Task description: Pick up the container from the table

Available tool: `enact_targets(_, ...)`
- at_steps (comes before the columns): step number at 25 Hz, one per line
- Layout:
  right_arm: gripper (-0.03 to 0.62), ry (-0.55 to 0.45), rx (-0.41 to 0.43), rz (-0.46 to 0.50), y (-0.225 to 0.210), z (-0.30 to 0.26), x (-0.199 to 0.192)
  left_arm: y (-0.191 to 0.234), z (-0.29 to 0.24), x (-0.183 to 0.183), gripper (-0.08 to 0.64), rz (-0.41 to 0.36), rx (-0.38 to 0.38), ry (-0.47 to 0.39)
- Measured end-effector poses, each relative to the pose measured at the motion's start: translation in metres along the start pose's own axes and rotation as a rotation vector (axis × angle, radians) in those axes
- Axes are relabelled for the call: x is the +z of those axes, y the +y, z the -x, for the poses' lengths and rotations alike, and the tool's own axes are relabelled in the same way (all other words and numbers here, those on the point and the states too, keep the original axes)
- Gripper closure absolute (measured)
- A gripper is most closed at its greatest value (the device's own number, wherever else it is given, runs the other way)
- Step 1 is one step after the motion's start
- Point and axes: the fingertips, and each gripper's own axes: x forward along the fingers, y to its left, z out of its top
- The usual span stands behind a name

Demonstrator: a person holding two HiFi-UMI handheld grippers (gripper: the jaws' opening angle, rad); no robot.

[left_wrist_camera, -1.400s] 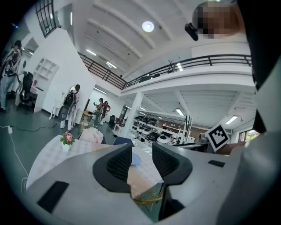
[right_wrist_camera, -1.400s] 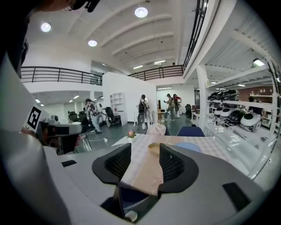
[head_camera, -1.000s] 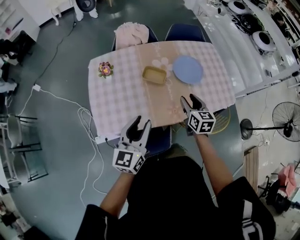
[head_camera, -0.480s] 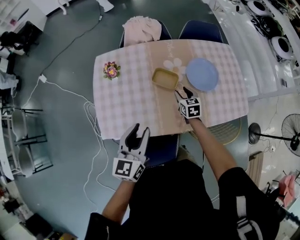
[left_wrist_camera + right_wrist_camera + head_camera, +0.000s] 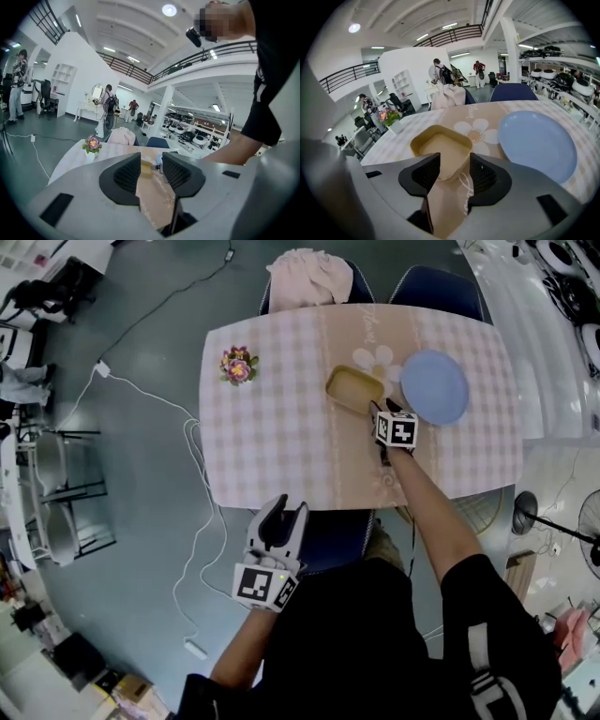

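Note:
The container is a shallow yellow-tan tray, empty, on the beige runner in the middle of the table. My right gripper is stretched over the table and stands open just at the container's near right corner. In the right gripper view the container fills the middle, its near corner reaching between the tips of my open right gripper. Off the table's near edge my left gripper hangs open and empty. From the left gripper view the container shows small, far off between the jaws.
A round blue plate lies right of the container, close beside the right gripper. A small flower pot stands at the table's far left. Two chairs, one with a pink cloth, sit at the far side. A white cable runs over the floor at left.
My right gripper has travelled forward from the table's near edge up to the container. The left gripper has stayed off the near edge.

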Motion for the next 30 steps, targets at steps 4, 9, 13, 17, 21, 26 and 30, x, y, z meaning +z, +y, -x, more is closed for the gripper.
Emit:
enact_targets(4, 0.422, 0.001, -0.020, -0.109, -0.006, -0.011, 0.005, -0.001, -0.001, 0.000, 0.436, 0.015, 0.021, -0.001)
enact_targets(9, 0.426, 0.020, -0.055, -0.121, -0.009, -0.024, -0.001, -0.001, 0.003, -0.005, 0.436, 0.006, 0.033, 0.008)
enact_targets(13, 0.508, 0.022, -0.083, -0.081, -0.016, -0.024, -0.002, -0.005, 0.011, -0.007, 0.436, 0.000, 0.024, 0.009)
enact_targets(17, 0.578, -0.008, -0.077, -0.012, -0.009, -0.011, 0.003, -0.007, 0.021, -0.013, 0.448, 0.019, -0.004, 0.019)
enact_targets(21, 0.578, -0.050, -0.041, 0.042, 0.010, 0.015, 0.005, -0.011, 0.029, -0.007, 0.448, 0.010, -0.029, -0.002)
enact_targets(26, 0.578, -0.128, -0.005, 0.098, 0.031, 0.068, 0.018, -0.017, 0.038, 0.011, 0.448, -0.010, -0.068, -0.073)
enact_targets(30, 0.578, -0.230, -0.003, 0.159, 0.045, 0.132, 0.051, -0.021, 0.037, 0.029, 0.448, -0.034, -0.116, -0.141)
